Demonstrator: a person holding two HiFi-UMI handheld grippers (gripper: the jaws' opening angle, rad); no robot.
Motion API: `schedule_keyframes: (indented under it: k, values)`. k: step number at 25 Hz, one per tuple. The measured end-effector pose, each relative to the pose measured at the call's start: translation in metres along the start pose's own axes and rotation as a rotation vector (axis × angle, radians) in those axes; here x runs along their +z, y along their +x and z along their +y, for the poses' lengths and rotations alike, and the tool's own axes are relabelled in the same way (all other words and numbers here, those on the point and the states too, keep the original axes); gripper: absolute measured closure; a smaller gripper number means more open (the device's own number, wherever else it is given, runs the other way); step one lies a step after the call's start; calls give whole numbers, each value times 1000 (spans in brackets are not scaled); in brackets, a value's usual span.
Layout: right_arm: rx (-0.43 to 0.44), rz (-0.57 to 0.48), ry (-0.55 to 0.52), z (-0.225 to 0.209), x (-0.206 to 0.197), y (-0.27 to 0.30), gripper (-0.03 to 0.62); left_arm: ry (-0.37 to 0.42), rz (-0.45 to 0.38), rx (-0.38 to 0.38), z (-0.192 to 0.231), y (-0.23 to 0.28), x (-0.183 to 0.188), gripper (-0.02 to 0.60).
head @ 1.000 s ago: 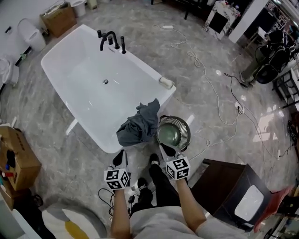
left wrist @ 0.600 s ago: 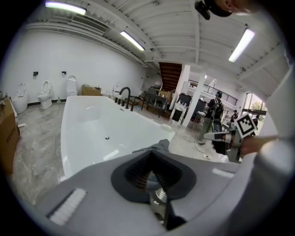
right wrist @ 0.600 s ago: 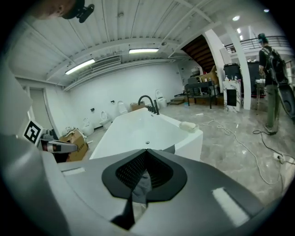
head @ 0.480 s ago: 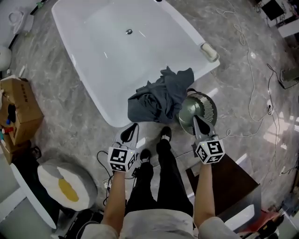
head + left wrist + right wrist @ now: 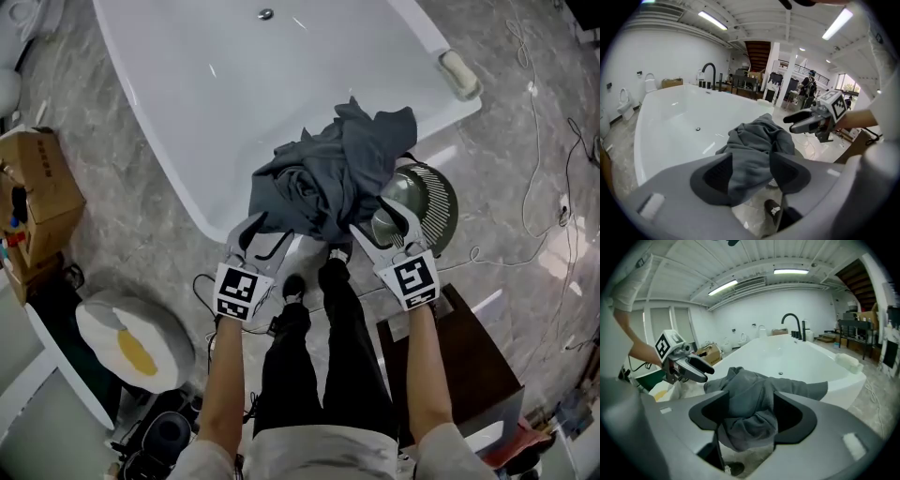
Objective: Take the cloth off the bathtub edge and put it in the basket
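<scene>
Both claws have dropped toward the bathtub [image 5: 187, 112] and their jaws have just been opening. Our left claw [image 5: 265, 240], at seven o'clock of the cloth [image 5: 328, 173], and our right claw [image 5: 386, 234], at five o'clock, stand released, framing the cloth unpinched. It drapes the tub edge, with the basket [image 5: 439, 202] at its four o'clock. We judge grabbing comes next.
</scene>
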State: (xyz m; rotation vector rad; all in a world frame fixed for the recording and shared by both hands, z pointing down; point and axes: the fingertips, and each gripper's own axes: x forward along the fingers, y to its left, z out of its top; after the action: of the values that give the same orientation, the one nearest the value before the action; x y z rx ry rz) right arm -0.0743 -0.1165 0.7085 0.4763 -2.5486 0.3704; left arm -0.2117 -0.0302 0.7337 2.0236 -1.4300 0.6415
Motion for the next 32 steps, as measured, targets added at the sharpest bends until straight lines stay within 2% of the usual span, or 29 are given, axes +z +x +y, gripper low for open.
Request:
schedule_keyframes:
  k: [4, 7, 9, 13, 17, 20, 24, 27, 32]
  values:
    - [89, 133, -154, 0, -21, 23, 147, 11, 37, -62, 2, 26, -3, 214]
    - [130, 213, -195, -8, -33, 36, 71, 55, 87, -108, 2, 42, -7, 155]
    - [138, 236, -197, -18, -34, 45, 42, 41, 114, -159, 1, 53, -9, 118]
    - [154, 279, -200, -28, -37, 72, 26, -16, 209, -269, 6, 68, -19, 107]
    - [152, 355, -263, -21, -43, 88, 25, -36, 291, -328, 2, 83, -24, 107]
    - [149, 408, -316, -17, -43, 95, 29, -1, 327, -375, -4, 96, -22, 110]
    - [155, 477, -407, 1, -44, 94, 48, 14, 324, -450, -13, 93, -19, 121]
    - [163, 486, -453, 15, -37, 93, 97, 74, 321, -449, -15, 86, -12, 135]
    - [133, 472, -449, 20, -32, 83, 191, 161, 299, -467, -25, 86, 8, 176]
